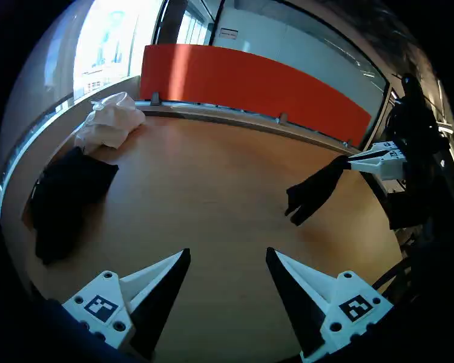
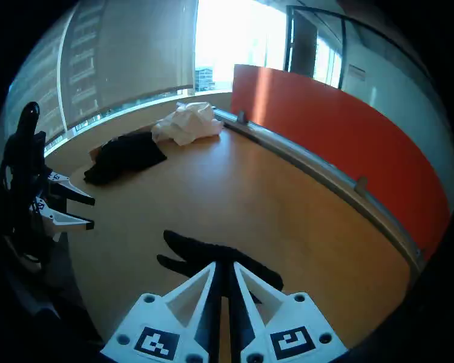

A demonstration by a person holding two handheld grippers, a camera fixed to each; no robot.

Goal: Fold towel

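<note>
Towel, dark and limp, is pinched between the closed fingers of your right gripper. In the left gripper view it droops from those tips above the right side of the wooden tabletop; you cannot tell whether its lower end touches the wood. Your left gripper is spread wide and holds nothing, hovering over bare wood well apart from the towel. At the far left corner lies a black cloth heap, with a crumpled white cloth just beyond it. An orange panel runs along the tabletop's far edge.
</note>
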